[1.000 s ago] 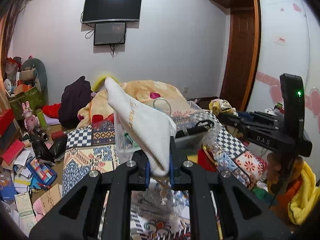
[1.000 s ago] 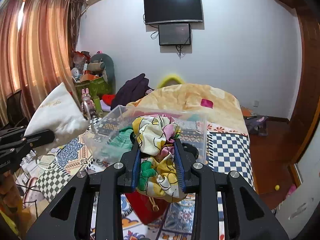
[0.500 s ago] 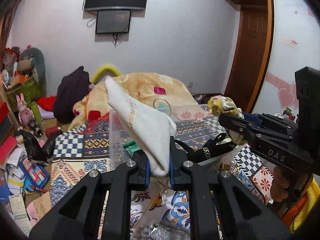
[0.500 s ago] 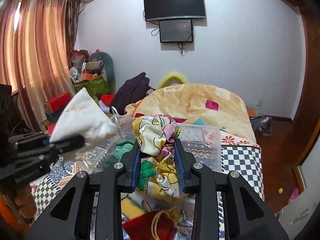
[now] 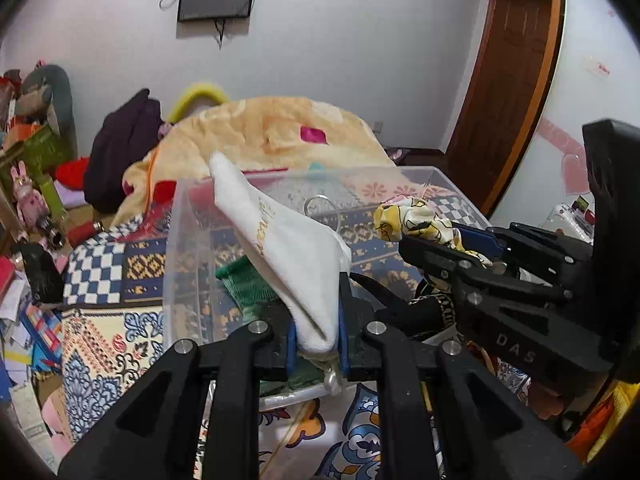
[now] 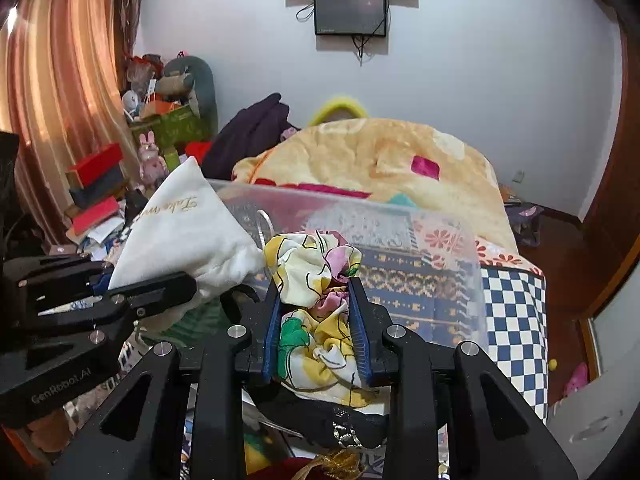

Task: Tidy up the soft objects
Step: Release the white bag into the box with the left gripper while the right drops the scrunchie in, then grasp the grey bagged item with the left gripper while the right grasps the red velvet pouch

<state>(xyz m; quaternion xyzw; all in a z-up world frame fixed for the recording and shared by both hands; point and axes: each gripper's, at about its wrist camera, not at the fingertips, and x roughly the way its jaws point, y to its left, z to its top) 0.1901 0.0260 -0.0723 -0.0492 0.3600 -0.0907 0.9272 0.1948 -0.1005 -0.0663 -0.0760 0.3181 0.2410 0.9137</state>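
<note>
Because both grippers converge on one clear plastic bin (image 5: 176,264) and stand near each other at its near rim, the chief risk, as a judgement, is a collision or a tangle of cloths during release; a second is that either cloth, freed too early, drapes over the rim and slides onto the patterned bedspread (image 5: 108,332) instead of dropping in. The left gripper (image 5: 316,340) is clamped on a white pouch (image 5: 288,252), its fingers pressed against the gathered lower end while the pointed upper corner stands toward 11 o'clock over the bin; gold script runs along one face, and a drawstring tail hangs below. The right gripper (image 6: 316,336) is clamped on a floral cloth (image 6: 312,272), a crumpled bundle in yellow, pink, green and white that bulges above the fingers toward 12 o'clock and spills beneath them. Seen from the right wrist, the pouch lies at 9 to 10 o'clock of that cloth, nearly touching. A green garment (image 5: 248,284) and a black strap (image 5: 424,312) already lie inside the bin.
</note>
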